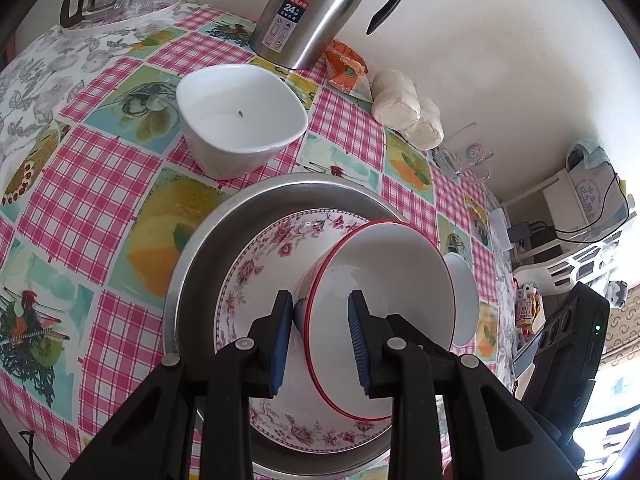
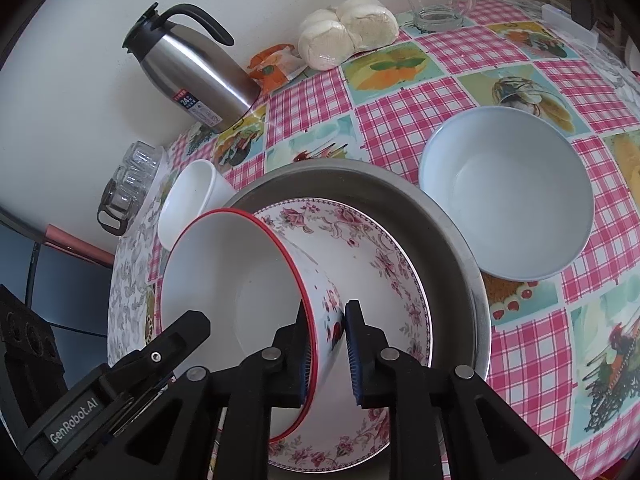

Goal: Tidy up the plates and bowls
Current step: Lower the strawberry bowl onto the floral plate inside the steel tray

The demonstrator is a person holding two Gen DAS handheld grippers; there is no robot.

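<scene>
Red-rimmed bowl (image 1: 384, 276): tilted on its side, over the floral plate, rim wall between both pairs of pads.
Left gripper (image 1: 320, 300): clamped on the bowl's wall, one pad outside, one inside.
Right gripper (image 2: 327, 308): wall between its pads; whether the outer pad presses cannot be told.
Floral plate (image 1: 256, 268): lying inside the steel basin (image 1: 196, 264).
Pale blue bowl (image 2: 508, 192): upright, just beside the basin.
White bowl (image 1: 240, 120): upright, beyond the basin.
Steel flask (image 1: 316, 12): against the wall.

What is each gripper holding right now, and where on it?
Both straddle the rim of the red-rimmed bowl, on opposite sides. The left gripper looks clamped on the wall; the right gripper shows a gap at its outer pad, so its hold looks loose.
</scene>
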